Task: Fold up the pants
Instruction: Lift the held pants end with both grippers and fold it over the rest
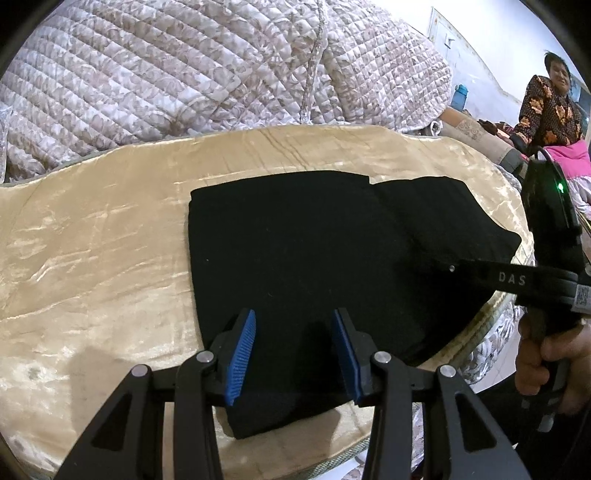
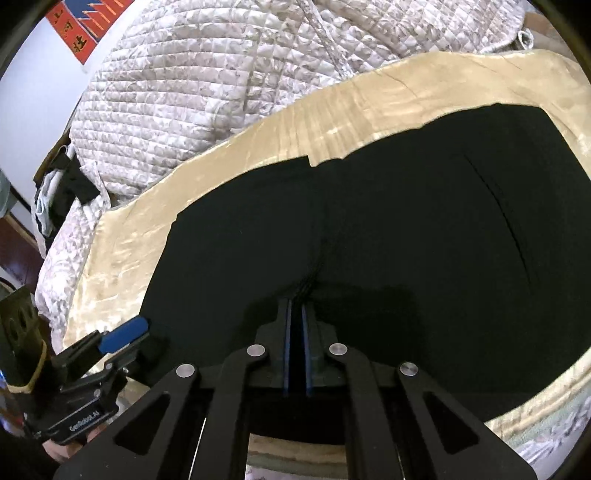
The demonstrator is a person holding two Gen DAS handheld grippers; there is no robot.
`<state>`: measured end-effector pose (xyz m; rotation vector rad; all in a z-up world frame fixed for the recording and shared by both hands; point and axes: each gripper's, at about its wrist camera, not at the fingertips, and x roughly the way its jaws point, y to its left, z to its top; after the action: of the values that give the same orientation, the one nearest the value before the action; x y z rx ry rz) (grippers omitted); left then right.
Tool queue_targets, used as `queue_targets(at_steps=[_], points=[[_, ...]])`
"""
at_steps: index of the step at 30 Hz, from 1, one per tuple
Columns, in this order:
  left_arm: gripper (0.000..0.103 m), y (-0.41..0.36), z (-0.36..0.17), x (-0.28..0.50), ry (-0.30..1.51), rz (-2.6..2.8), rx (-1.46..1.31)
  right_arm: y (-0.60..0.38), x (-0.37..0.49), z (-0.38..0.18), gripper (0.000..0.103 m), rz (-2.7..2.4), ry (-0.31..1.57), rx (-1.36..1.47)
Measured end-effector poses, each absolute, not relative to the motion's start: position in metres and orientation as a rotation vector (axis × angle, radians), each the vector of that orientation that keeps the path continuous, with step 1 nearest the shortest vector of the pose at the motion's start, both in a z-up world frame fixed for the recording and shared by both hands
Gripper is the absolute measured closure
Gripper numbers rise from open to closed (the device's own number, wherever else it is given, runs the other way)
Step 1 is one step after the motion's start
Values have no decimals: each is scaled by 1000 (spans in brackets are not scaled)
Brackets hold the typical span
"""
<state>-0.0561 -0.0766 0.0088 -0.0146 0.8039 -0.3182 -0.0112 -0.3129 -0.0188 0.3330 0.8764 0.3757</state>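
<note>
Black pants [image 1: 314, 251] lie folded flat on a shiny beige blanket [image 1: 92, 258]. My left gripper [image 1: 293, 325] is open, its blue pads hovering over the near edge of the pants, holding nothing. My right gripper [image 2: 297, 306] has its blue pads close together, pinching a fold of the black pants [image 2: 369, 221] near their middle. In the left wrist view the right gripper's black body [image 1: 546, 280] reaches in from the right over the pants. In the right wrist view the left gripper [image 2: 122, 332] shows at the lower left, beside the pants' edge.
A quilted floral bedcover [image 1: 184, 74] is heaped behind the blanket. A person in a patterned top [image 1: 550, 107] sits at the far right. The blanket's front edge [image 2: 535, 398] drops off to the right. A red wall hanging [image 2: 85, 22] is at the upper left.
</note>
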Motion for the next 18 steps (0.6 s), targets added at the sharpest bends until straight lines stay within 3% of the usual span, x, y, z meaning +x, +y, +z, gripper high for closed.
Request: queue_targets(at_steps=[18], points=[[57, -72, 12, -49, 805, -218, -7, -287, -28, 1, 97, 348, 764, 79]])
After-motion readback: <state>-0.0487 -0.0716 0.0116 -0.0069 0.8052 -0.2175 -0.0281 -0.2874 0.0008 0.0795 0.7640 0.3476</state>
